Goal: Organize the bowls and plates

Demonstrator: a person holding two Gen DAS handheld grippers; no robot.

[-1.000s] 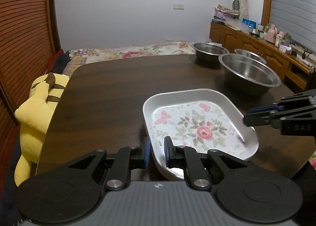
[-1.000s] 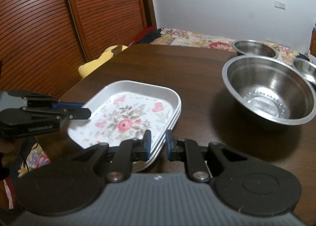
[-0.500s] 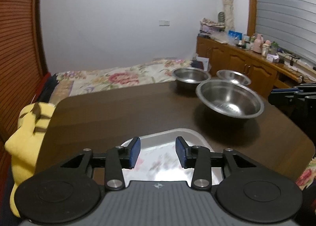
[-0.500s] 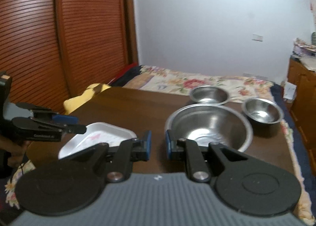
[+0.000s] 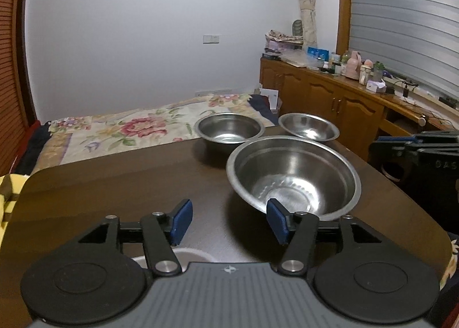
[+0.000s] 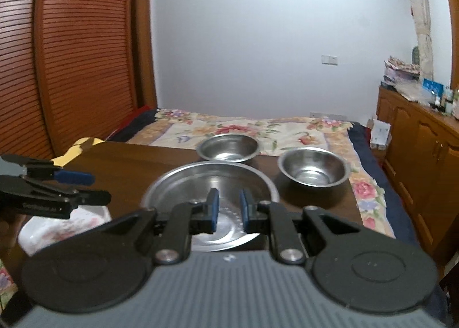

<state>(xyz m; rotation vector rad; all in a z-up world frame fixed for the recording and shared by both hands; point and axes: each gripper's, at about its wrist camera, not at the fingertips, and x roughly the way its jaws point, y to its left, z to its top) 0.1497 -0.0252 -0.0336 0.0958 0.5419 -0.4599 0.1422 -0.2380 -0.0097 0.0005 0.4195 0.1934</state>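
So the flowered plate [image 6: 64, 224] has been let go at the near left edge of the table [image 5: 114, 184], and the left gripper [image 5: 228, 221] has been pulled back from it with its jaws opening and nothing between them. The right gripper [image 6: 228, 209] is kept narrow and empty, now aimed at the big steel bowl [image 5: 292, 180] just past the plate. Two smaller bowls, one [image 5: 229, 128] left and one [image 5: 308, 127] right, are lined up at the far edge, so the plates look sorted and nesting the bowls is probably next.
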